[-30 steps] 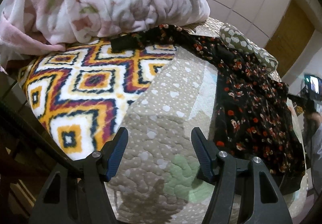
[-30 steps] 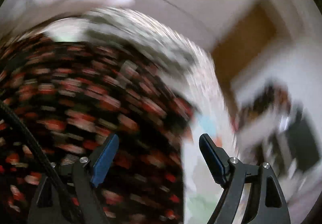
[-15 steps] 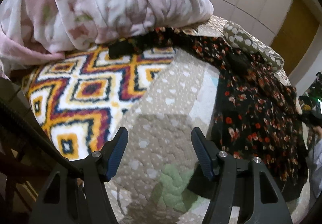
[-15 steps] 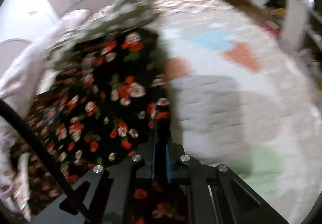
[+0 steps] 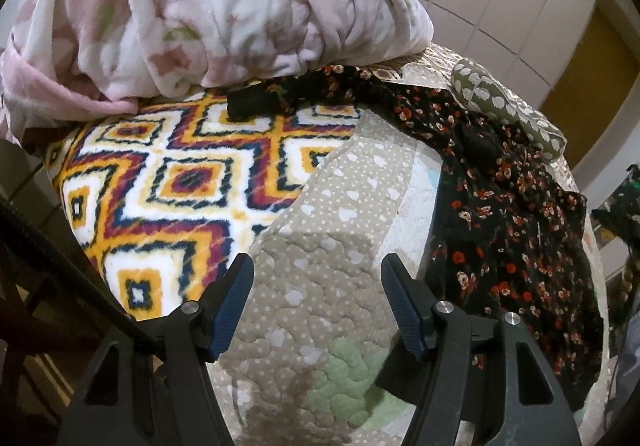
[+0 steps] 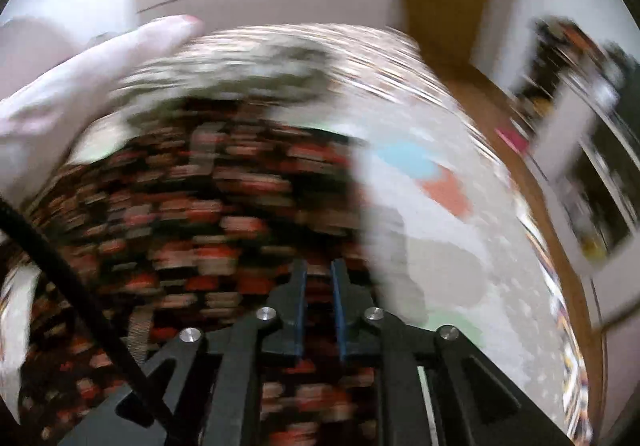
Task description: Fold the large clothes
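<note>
A black floral garment (image 5: 508,221) lies spread on the right side of the bed, one sleeve reaching to the top left under a pink blanket. My left gripper (image 5: 316,302) is open and empty, hovering above the beige quilt (image 5: 320,254) to the left of the garment. In the right wrist view, which is motion-blurred, the garment (image 6: 180,213) fills the left and middle. My right gripper (image 6: 319,286) is shut on the garment's fabric near its right edge.
A rolled pink floral blanket (image 5: 208,5) sits at the bed's head. A diamond-patterned plush blanket (image 5: 160,185) covers the left. A green spotted pillow (image 5: 504,105) lies behind the garment. The room's floor and furniture (image 6: 580,125) are at the right.
My right gripper closed on the garment's edge and is now swinging with it, blurring the view. My left gripper stayed open and drifted only slightly.
</note>
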Motion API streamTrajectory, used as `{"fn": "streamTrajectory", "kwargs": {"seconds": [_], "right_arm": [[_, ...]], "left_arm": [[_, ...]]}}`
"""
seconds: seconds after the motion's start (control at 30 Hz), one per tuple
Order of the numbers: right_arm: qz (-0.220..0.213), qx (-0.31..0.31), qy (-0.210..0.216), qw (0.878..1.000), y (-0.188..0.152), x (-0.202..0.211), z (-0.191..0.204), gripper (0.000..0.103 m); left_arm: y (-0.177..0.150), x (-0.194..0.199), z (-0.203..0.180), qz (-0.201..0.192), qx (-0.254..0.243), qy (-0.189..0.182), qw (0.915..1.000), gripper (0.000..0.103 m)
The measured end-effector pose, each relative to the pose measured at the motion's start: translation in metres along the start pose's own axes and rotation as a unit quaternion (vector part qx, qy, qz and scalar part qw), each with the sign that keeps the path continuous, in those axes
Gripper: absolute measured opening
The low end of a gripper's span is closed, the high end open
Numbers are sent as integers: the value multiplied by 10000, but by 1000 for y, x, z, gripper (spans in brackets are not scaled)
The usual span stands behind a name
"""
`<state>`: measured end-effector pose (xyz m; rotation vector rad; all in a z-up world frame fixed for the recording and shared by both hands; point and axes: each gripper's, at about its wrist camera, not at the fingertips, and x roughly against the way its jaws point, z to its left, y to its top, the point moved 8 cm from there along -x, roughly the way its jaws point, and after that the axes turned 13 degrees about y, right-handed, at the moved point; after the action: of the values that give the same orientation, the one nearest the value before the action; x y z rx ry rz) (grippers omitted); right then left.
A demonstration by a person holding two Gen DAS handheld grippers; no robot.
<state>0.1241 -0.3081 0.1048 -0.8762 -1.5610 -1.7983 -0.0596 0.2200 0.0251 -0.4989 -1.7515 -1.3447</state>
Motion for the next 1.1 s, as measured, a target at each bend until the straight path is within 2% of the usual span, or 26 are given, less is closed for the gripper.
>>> {"fn": "streamTrajectory", "kwargs": {"seconds": [0.03,0.07,0.1,0.17,0.2,0.3,0.37,0.43,0.47,0.5,0.53,0.57,0.63,0.73,0.8,0.83,0.87,0.9,0.93,0.97,1.0,1.07,1.1], "right_arm": [[7,268,167,9995,3,-1,29,34],[35,690,421,9967,5,-4,75,39],[57,957,562,9938,2,-8,104,40],[177,1755,888,9803,-4,-20,189,40],[219,2047,987,9736,-9,-26,218,40],[294,3181,1195,9400,-32,-48,326,40],[350,3890,1307,9113,-52,-65,397,40],[365,4367,1297,8894,-69,-81,439,41],[299,4760,1216,8705,-80,-89,472,48],[237,5021,1130,8571,-86,-96,491,53],[111,5349,970,8392,-95,-102,513,62],[-64,5691,754,8188,-102,-109,533,65],[-291,6241,332,7801,-119,-123,559,66],[-300,6788,22,7337,-142,-140,589,66],[-507,7145,-375,6968,-155,-151,604,66],[-543,7249,-511,6848,-159,-156,609,65],[-527,7284,-567,6807,-162,-161,613,50],[-493,7266,-537,6832,-163,-164,616,37],[-331,7152,-447,6967,-162,-167,616,19],[-110,6850,-225,7281,-158,-168,616,18],[-84,6631,-42,7485,-151,-160,615,18],[-89,5953,420,8023,-129,-141,610,17],[-125,5667,574,8218,-116,-131,605,17]], "left_arm": [[-1,1,4,-20,16,-7,10000,65],[-1,1,8,-45,22,-2,10000,65],[-1,1,12,-64,31,10,10000,65],[-1,1,26,-101,100,49,9999,65],[0,0,36,-114,174,65,9998,65],[-1,-6,64,-77,406,130,9991,65],[-3,-12,83,-25,570,167,9982,66],[-6,-19,100,43,717,210,9972,66],[-7,-23,107,82,779,230,9967,66],[-10,-28,116,140,856,255,9959,66],[-12,-32,122,175,903,267,9954,66],[-14,-36,128,218,954,280,9948,66],[-17,-42,135,271,1019,293,9940,66],[-21,-48,143,331,1092,306,9930,66],[-23,-50,145,352,1110,315,9927,66],[-22,-51,145,353,1112,315,9927,66],[-22,-50,144,349,1116,309,9927,66],[-22,-49,144,341,1118,302,9927,66],[-22,-47,143,325,1110,297,9928,66],[-21,-45,142,310,1099,292,9930,66],[-20,-43,140,278,1074,285,9934,66],[-17,-39,135,226,1042,268,9939,66],[-16,-36,131,199,1014,248,9943,66]]}}
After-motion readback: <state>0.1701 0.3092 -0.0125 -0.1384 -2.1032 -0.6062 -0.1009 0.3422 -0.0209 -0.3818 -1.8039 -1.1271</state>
